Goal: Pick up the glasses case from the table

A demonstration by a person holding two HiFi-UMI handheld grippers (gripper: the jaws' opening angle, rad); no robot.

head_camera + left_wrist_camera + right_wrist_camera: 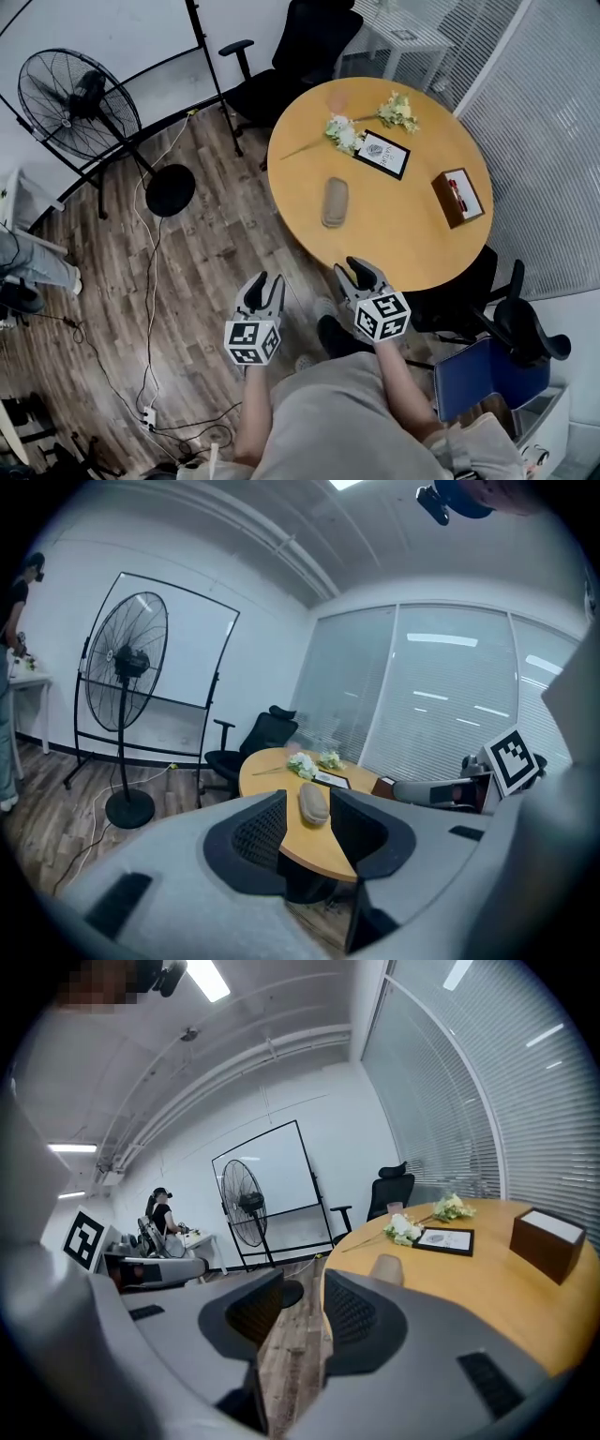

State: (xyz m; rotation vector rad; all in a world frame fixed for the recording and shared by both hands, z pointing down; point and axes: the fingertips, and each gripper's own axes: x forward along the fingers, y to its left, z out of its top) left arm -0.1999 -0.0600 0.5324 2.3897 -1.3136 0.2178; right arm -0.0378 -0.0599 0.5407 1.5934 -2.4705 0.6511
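the glasses case [335, 202] is a closed, rounded oblong in dull grey-beige, lying flat on the round wooden table [412, 234], on its near side, well apart from the white flowers [344, 133]. left gripper [265, 283] and right gripper [353, 268] hover short of it, both with jaws apart and holding nothing

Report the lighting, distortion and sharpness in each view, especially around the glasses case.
Head view: even, soft light, little shadow, glasses case sharp on the table. Left gripper view: heavy fisheye bending, dark corners, case clear though small. Right gripper view: same bending, ceiling lamp glares, case soft and partly behind a jaw.
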